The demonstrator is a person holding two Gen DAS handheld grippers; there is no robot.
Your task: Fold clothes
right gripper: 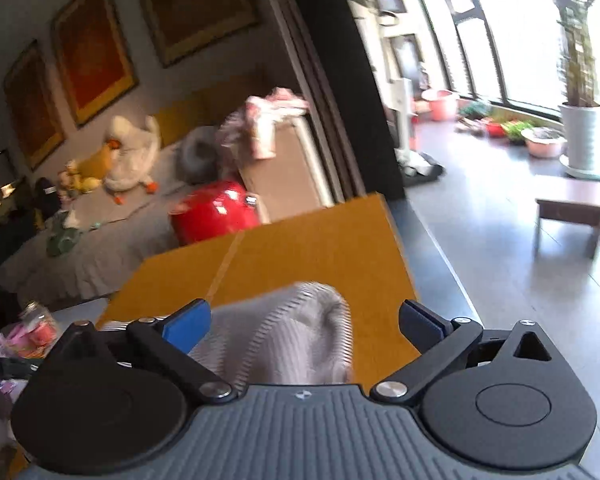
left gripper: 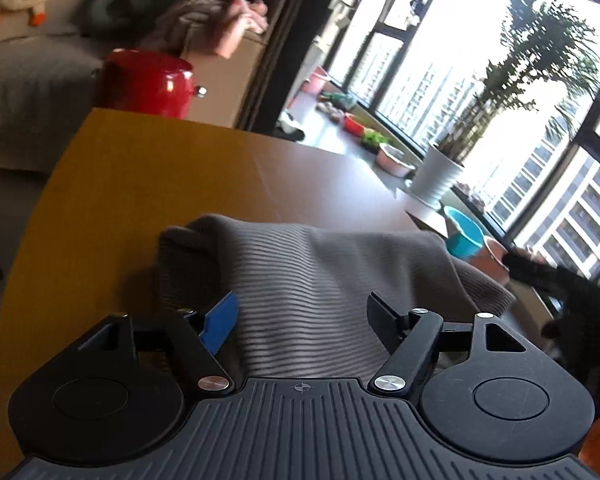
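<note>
A grey ribbed knit garment (left gripper: pixel 324 292) lies folded on the yellow-brown table (left gripper: pixel 148 184). My left gripper (left gripper: pixel 302 318) is open above its near part, with cloth showing between the blue-padded fingers (left gripper: pixel 222 322), and the pads stand clear of it. In the right wrist view a rounded end of the same garment (right gripper: pixel 296 332) lies between the wide-open fingers of my right gripper (right gripper: pixel 304 326), untouched by the pads. The other gripper's dark tip (left gripper: pixel 548 276) shows at the right edge of the left wrist view.
A red pot (left gripper: pixel 148 82) stands beyond the table's far edge, by a cardboard box (left gripper: pixel 220 76) with pink clothes on it. A grey sofa with plush toys (right gripper: pixel 128 156) lies behind. Right: a small low table (right gripper: pixel 572 204), a white planter (left gripper: pixel 436 176), basins, windows.
</note>
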